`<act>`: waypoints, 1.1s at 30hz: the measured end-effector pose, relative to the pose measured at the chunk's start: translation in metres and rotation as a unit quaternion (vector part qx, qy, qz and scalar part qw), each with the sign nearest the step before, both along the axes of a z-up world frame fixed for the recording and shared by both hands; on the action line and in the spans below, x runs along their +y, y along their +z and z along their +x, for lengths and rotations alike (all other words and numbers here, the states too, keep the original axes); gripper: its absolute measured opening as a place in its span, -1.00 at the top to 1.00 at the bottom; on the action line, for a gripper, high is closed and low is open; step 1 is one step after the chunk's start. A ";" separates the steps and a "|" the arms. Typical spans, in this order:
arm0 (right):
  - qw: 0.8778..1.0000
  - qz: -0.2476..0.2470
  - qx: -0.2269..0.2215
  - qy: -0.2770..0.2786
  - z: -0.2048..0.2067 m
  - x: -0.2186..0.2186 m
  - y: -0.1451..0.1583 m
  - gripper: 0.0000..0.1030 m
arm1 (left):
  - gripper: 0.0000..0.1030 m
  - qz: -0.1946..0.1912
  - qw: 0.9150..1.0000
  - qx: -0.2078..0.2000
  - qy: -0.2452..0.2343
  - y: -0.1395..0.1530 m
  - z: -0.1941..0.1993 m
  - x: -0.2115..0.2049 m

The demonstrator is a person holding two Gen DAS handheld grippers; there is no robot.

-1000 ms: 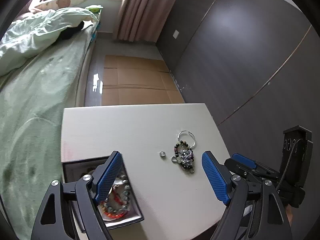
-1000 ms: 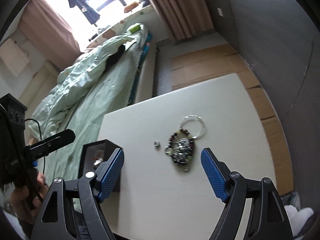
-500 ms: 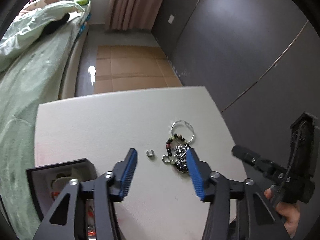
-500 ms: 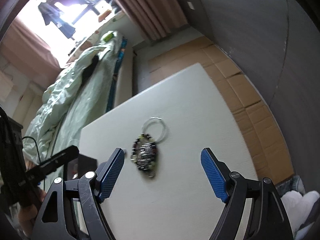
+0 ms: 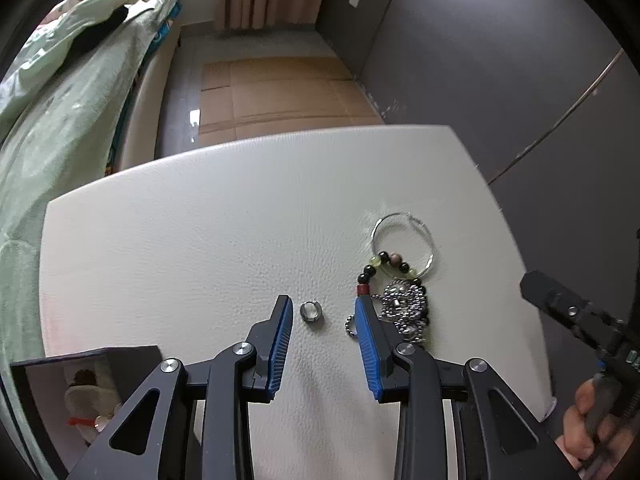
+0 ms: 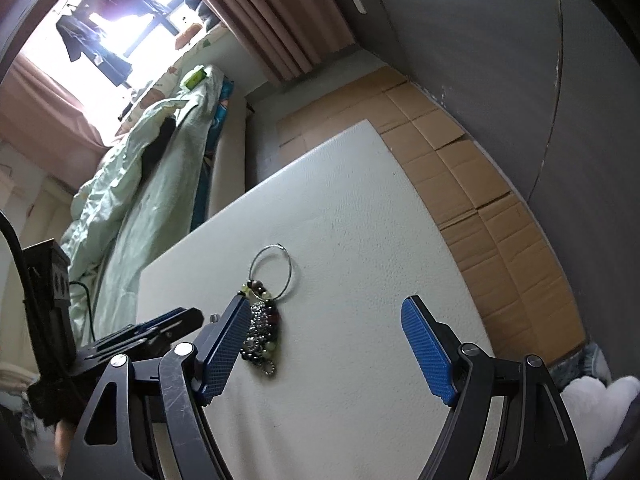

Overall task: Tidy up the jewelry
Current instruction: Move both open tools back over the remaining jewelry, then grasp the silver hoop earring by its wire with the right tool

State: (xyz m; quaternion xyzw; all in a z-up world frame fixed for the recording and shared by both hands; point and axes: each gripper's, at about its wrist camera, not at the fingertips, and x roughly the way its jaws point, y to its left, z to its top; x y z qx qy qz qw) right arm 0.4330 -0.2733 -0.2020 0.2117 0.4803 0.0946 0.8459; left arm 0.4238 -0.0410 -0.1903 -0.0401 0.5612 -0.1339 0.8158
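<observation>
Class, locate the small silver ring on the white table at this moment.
In the left wrist view, the small silver ring lies on the white table between the left gripper fingertips, untouched, left of the bead pile.

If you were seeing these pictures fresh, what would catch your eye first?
The left claw stands out first: its jaws have just been closing around a small silver ring on the white table, not yet touching it. Just right lies a tangle of beaded bracelets.

I'm working in a home bedroom: a bed (image 5: 60,120) with rumpled green bedding at ten o'clock, pink curtains (image 6: 272,28) at twelve, clothes hanging at the window (image 6: 108,20).
</observation>
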 end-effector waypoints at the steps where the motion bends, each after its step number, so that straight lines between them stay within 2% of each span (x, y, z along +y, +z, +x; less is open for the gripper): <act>1: 1.000 0.001 0.001 0.001 0.001 0.000 -0.001 -0.52 | 0.46 0.003 1.000 0.003 0.000 -0.002 0.000 -0.001; 11: 1.000 -0.001 0.005 0.009 0.006 0.006 -0.006 -0.46 | 0.48 0.032 0.999 0.002 -0.004 -0.012 0.002 -0.010; 14: 1.000 -0.001 0.005 0.008 0.006 0.007 -0.006 -0.46 | 0.64 0.046 0.999 -0.001 -0.006 -0.013 0.001 -0.012; 15: 1.000 -0.001 0.006 0.009 0.006 0.007 -0.006 -0.46 | 0.75 0.053 0.999 -0.003 -0.006 -0.014 0.001 -0.011; 18: 1.000 0.002 0.007 0.014 0.006 0.009 -0.007 -0.31 | 0.75 0.030 1.000 0.001 -0.005 -0.014 0.002 -0.004; 23: 1.000 0.010 0.010 0.027 0.011 0.017 -0.010 -0.24 | 0.75 0.007 1.000 -0.011 0.004 -0.003 0.001 0.007; 30: 0.999 0.012 0.013 0.039 0.026 0.026 -0.015 0.10 | 0.75 -0.019 0.999 -0.029 0.009 0.011 -0.001 0.014; 33: 0.999 0.000 0.013 0.039 0.034 0.030 -0.016 0.30 | 0.75 -0.026 0.999 -0.037 0.013 0.016 -0.001 0.018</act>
